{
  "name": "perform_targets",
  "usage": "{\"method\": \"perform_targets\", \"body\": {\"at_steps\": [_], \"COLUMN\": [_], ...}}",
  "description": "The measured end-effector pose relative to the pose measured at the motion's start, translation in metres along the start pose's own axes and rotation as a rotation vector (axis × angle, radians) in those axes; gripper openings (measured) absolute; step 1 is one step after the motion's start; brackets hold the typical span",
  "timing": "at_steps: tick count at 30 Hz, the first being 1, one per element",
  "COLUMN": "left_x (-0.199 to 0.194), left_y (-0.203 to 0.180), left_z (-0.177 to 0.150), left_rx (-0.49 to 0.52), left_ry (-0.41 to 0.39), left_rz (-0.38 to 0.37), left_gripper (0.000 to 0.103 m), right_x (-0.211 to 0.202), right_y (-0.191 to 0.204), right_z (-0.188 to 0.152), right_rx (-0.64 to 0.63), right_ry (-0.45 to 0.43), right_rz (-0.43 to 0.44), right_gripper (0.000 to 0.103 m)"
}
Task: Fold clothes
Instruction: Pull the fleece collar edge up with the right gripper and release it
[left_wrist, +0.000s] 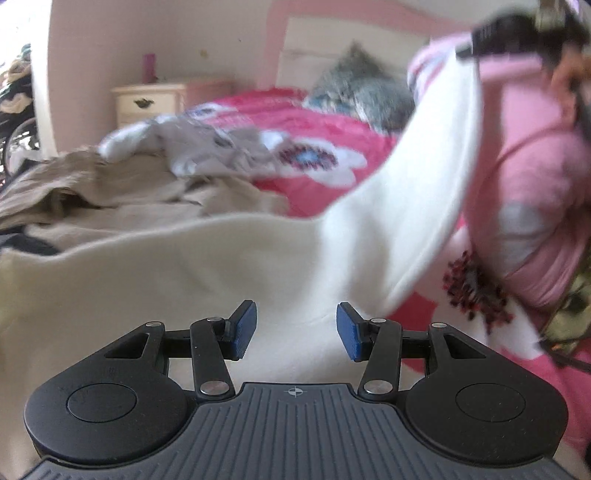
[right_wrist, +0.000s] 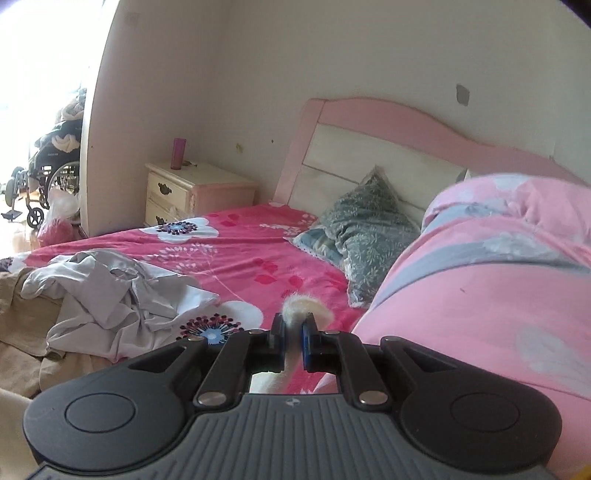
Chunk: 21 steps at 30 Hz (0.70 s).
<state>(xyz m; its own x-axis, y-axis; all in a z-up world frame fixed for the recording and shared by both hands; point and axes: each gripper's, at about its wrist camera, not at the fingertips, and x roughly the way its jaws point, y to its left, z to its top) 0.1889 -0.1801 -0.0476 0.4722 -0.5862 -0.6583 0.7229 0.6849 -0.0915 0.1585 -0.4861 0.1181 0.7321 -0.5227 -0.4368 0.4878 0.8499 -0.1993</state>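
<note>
Right now the right gripper (right_wrist: 293, 330) is clamped tight on a bunched edge of the cream garment (right_wrist: 300, 308), a tuft of it poking out past the pads and the rest hanging down between the arms of the tool. From the left wrist view that same garment (left_wrist: 221, 266) runs up as a long white band to the right gripper (left_wrist: 517, 33) high in the corner, while the main body of it lies spread low in front of the left gripper (left_wrist: 295, 330), whose blue pads (left_wrist: 242, 328) stand apart with nothing between them, just above the cloth. The picture there is blurred, so I cannot say for sure whether the pads brush the fabric. Beyond, the pink flowered bedspread (right_wrist: 258, 254) carries a crumpled grey shirt (right_wrist: 122, 295), a tan heap (left_wrist: 110, 192) and a grey pillow (right_wrist: 365, 236) by the headboard (right_wrist: 369, 155). This looks like the lift-and-spread step: one corner is raised, the other not yet taken. Next, the left gripper probably needs to close on a matching corner or edge so the garment can be pulled taut and laid flat for folding.
</note>
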Motion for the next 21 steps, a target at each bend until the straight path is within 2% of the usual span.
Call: {"method": "perform_targets", "body": {"at_steps": [3,6,9,10,11,12,13,14,16,17,18,20,21], "left_x": [0.031,0.036,0.032,0.030,0.028,0.025,0.021,0.015,0.003,-0.002,-0.007,-0.015,-0.017], "left_y": [-0.011,-0.021,-0.013,-0.010,-0.008,-0.006,-0.003,-0.002,0.001,0.004,0.008,0.020,0.027], "left_z": [-0.015,-0.028,-0.026,-0.025,-0.023,-0.020,-0.019,-0.019,-0.021,-0.022,-0.023,-0.025,-0.025], "left_rx": [0.037,0.101,0.052,0.032,0.009,-0.017,-0.035,-0.046,-0.057,-0.061,-0.071,-0.105,-0.126], "left_ry": [0.066,0.009,0.005,0.005,0.006,0.005,-0.001,-0.009,-0.035,-0.049,-0.062,-0.080,-0.086], "left_rz": [0.025,0.066,0.047,0.039,0.033,0.030,0.026,0.019,0.012,0.013,0.016,0.027,0.040], "left_gripper": [0.048,0.050,0.050,0.050,0.050,0.050,0.050,0.050,0.050,0.050,0.050,0.050,0.050], "right_x": [0.005,0.009,0.022,0.029,0.032,0.035,0.034,0.028,0.014,0.006,0.000,-0.006,-0.005], "right_y": [-0.011,-0.012,-0.003,0.001,0.006,0.010,0.013,0.016,0.023,0.026,0.033,0.054,0.073], "right_z": [0.000,-0.004,-0.008,-0.010,-0.010,-0.010,-0.008,-0.006,-0.003,-0.001,0.000,-0.003,-0.011], "right_rx": [0.054,0.074,0.043,0.017,-0.003,-0.024,-0.030,-0.034,-0.049,-0.060,-0.077,-0.108,-0.143], "right_ry": [0.022,0.047,0.133,0.177,0.194,0.209,0.193,0.145,0.039,-0.019,-0.050,-0.025,0.016], "right_rz": [0.020,0.040,0.066,0.062,0.040,0.016,-0.006,-0.046,-0.114,-0.142,-0.114,0.046,0.133], "right_gripper": [0.010,0.010,0.012,0.017,0.026,0.032,0.044,0.058,0.068,0.068,0.068,0.067,0.065]}}
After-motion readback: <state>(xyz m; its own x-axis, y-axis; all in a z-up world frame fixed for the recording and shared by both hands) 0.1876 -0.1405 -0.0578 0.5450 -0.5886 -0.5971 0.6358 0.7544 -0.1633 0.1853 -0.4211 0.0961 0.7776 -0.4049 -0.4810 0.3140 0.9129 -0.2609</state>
